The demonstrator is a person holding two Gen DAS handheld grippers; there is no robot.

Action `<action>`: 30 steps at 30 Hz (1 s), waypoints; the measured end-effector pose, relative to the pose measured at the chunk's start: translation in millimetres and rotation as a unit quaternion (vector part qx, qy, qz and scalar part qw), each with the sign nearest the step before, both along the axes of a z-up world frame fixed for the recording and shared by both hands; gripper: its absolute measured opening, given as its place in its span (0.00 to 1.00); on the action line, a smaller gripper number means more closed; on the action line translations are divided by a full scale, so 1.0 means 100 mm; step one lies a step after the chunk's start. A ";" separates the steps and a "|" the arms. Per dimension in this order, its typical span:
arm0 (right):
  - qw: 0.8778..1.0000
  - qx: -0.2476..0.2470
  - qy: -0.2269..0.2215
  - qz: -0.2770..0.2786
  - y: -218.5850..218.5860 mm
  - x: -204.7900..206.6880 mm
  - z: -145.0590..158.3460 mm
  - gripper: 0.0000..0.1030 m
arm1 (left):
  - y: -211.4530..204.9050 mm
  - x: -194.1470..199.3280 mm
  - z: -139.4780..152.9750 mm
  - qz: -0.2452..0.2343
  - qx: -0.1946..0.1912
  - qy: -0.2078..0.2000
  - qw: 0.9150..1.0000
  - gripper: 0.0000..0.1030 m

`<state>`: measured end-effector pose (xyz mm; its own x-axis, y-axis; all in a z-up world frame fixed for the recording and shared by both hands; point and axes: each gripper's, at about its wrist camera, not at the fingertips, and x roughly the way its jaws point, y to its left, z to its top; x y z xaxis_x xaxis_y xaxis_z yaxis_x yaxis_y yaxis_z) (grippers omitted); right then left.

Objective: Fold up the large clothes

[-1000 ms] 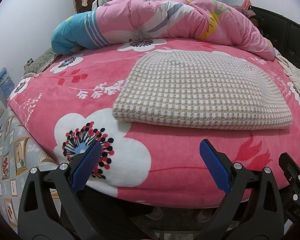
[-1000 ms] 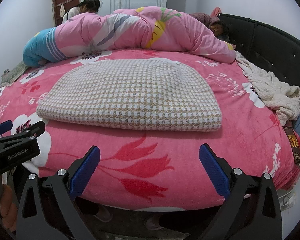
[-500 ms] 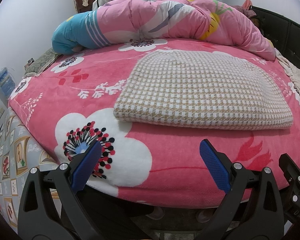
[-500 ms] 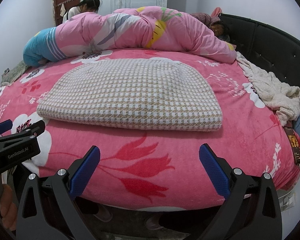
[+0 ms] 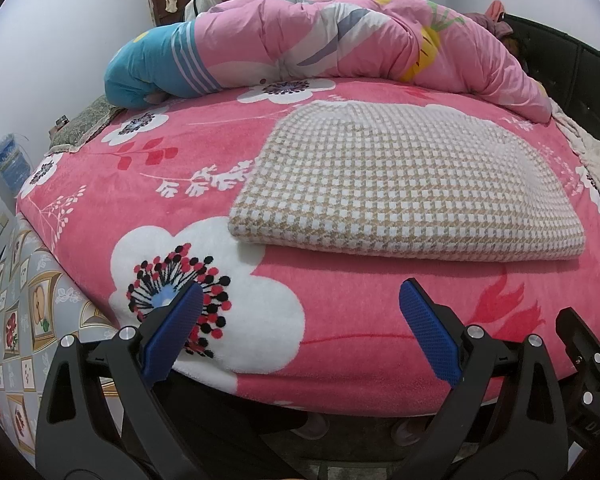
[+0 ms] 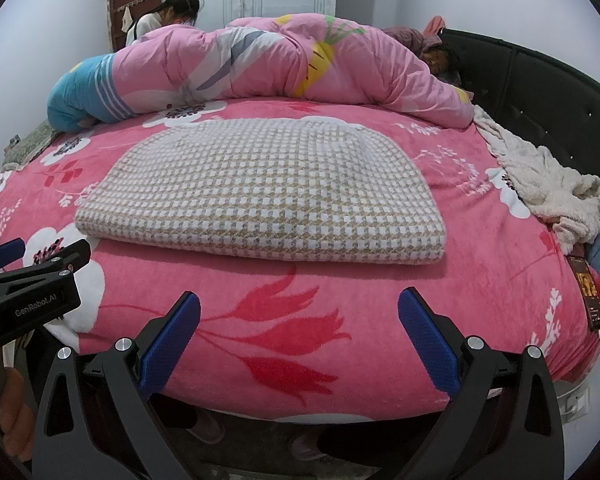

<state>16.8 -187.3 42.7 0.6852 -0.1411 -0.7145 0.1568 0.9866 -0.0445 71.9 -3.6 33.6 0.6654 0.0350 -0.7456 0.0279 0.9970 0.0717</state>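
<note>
Towel [image 6: 548,184] beside folded garment [image 6: 268,192], right view only.

- a round bed under a pink fleece blanket [image 5: 340,312] printed with white blossoms and red tulips
- a rolled pink and blue quilt [image 6: 228,72] along the far side
- a crumpled cream fluffy throw [image 6: 548,188] by the black padded headboard [image 6: 540,92]
- a dark-haired person [image 6: 172,16] behind the quilt (head bowed)
- a brown wooden door [image 6: 136,4] at the back
</note>
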 end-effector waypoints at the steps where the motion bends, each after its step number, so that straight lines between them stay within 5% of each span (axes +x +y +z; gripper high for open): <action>1: 1.000 0.000 0.000 0.001 0.00 0.00 0.01 0.94 | 0.00 0.00 0.00 0.000 0.000 0.000 1.000 0.92; 30: 1.000 -0.002 -0.002 0.003 -0.01 0.00 0.02 0.94 | -0.01 0.00 0.00 0.002 -0.001 0.004 1.000 0.92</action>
